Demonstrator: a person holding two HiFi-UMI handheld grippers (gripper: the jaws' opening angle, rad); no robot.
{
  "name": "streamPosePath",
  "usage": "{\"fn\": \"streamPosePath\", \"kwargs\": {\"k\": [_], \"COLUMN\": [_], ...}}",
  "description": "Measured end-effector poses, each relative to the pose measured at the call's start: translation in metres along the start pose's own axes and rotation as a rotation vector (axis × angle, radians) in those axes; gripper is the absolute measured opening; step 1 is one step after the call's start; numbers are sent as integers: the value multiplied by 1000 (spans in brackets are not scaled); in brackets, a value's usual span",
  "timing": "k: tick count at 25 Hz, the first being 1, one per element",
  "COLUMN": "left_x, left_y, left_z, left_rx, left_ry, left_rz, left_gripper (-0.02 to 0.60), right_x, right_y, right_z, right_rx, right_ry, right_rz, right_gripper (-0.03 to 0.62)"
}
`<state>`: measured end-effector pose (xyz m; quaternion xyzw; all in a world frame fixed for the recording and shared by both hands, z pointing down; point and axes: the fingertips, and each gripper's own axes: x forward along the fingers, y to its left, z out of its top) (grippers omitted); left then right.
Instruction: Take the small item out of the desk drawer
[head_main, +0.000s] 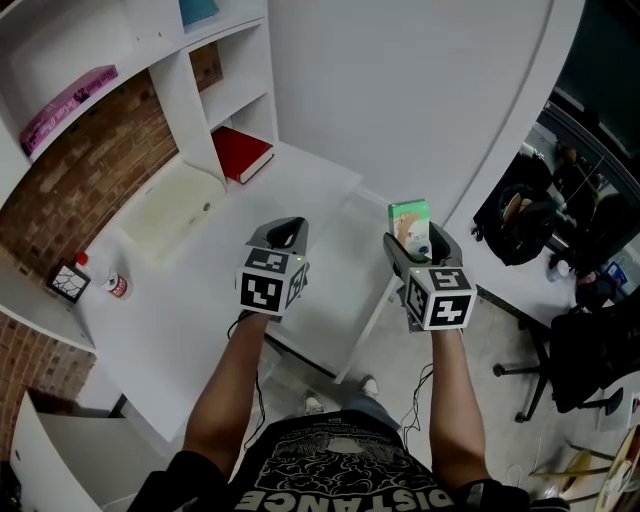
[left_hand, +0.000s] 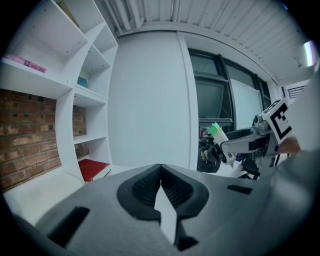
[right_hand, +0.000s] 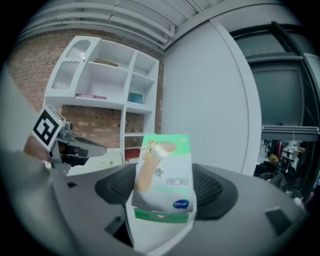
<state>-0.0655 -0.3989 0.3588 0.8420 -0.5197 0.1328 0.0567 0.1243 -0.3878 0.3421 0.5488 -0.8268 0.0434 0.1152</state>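
Observation:
A small green-and-white box (head_main: 409, 222) with a bandage picture on it stands upright between the pads of my right gripper (head_main: 414, 240), which is shut on it. In the right gripper view the box (right_hand: 165, 175) fills the middle of the gripper (right_hand: 164, 187). My left gripper (head_main: 287, 228) hovers beside it over the white desk (head_main: 180, 320), shut with nothing in it. In the left gripper view its jaws (left_hand: 160, 170) meet at the tips. The box (left_hand: 218, 131) and the right gripper (left_hand: 242, 145) show at the right there. I cannot make out the drawer.
A red book (head_main: 241, 152) lies under the white shelf unit (head_main: 180, 95). A cream mat (head_main: 170, 210), a small red-and-white bottle (head_main: 117, 286) and a dark square object (head_main: 68, 283) sit on the desk's left. An office chair (head_main: 575, 350) and a black bag (head_main: 515, 215) stand at the right.

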Motion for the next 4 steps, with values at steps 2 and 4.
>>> {"fn": "streamPosePath", "kwargs": {"k": [2, 4], "left_x": [3, 6], "left_y": [-1, -2], "left_z": [0, 0], "left_rx": [5, 9], "left_ry": [1, 3], "left_rz": [-6, -12], "left_gripper": [5, 5], "right_x": [2, 4], "right_y": [-1, -2], "right_z": [-1, -2], "right_rx": [1, 1], "right_ry": [3, 5], "right_rz": [-2, -3], "right_gripper": [351, 351]}}
